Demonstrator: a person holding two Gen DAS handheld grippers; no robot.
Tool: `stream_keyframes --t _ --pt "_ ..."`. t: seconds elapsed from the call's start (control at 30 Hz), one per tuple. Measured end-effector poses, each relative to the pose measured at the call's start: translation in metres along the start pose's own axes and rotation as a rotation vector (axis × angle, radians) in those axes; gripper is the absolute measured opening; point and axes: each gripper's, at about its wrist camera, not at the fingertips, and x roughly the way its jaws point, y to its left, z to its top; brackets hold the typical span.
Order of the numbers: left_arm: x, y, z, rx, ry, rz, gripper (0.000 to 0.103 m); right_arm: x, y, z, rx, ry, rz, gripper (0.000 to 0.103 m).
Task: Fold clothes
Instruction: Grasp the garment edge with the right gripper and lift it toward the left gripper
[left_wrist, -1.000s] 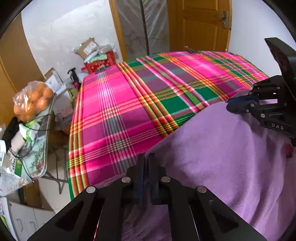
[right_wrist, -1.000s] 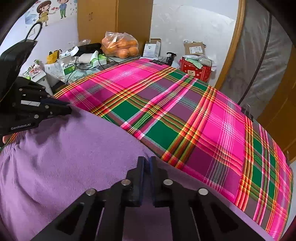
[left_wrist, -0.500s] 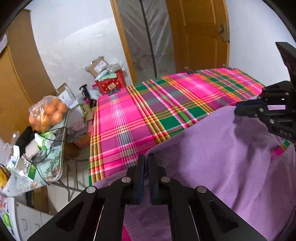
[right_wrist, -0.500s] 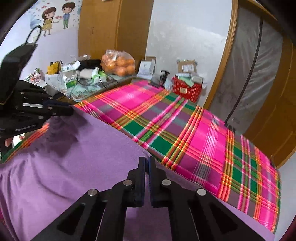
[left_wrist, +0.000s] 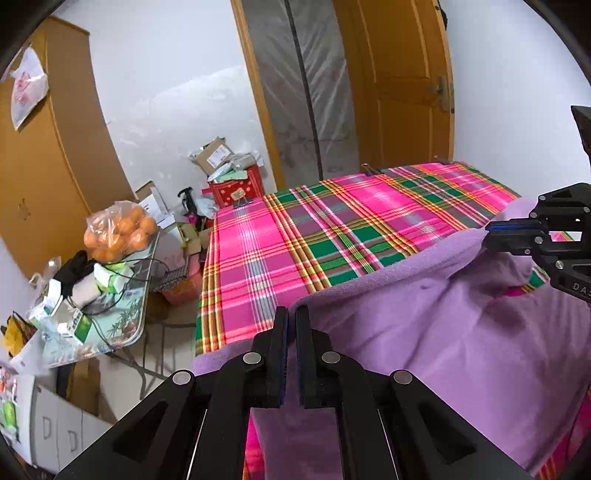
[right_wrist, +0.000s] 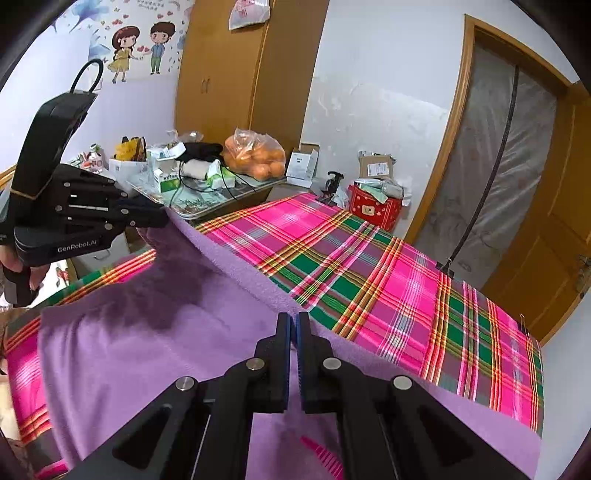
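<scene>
Pink plaid bed (left_wrist: 332, 229) fills the room between a wardrobe (right_wrist: 221, 74) and a door (left_wrist: 402, 81). Purple garment (left_wrist: 424, 332) covers its near end, its top edge lifted clear. Left gripper (left_wrist: 290, 332) and right gripper (right_wrist: 294, 332) are each clamped tight on that edge, well apart
</scene>
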Motion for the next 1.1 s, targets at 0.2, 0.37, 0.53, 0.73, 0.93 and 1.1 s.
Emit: stream_keyframes --t 0.2,0.37,0.53,0.73,0.93,1.1 --pt "-0.033 -0.008 -0.021 -0.003 -0.030 0.014 0.004 -0.035 0.019 -0.014 -0.002 -0.028 0.020 0.003" --pt "-0.054 -0.014 -0.042 -0.016 -0.040 0.021 0.004 -0.056 0.041 -0.027 -0.010 -0.030 0.034 0.003" --pt "-0.074 -0.018 -0.063 -0.053 -0.049 0.018 0.004 -0.075 0.060 -0.041 -0.008 -0.034 0.060 0.003" --pt "-0.093 -0.029 -0.087 -0.050 -0.057 0.028 0.004 -0.087 0.077 -0.060 0.005 -0.018 0.082 0.003" --pt "-0.102 -0.037 -0.110 -0.070 -0.048 0.026 0.004 -0.091 0.088 -0.080 0.006 0.017 0.110 0.003" --pt "-0.103 -0.044 -0.127 -0.103 -0.032 0.017 0.004 -0.093 0.099 -0.097 -0.008 0.049 0.132 0.002"
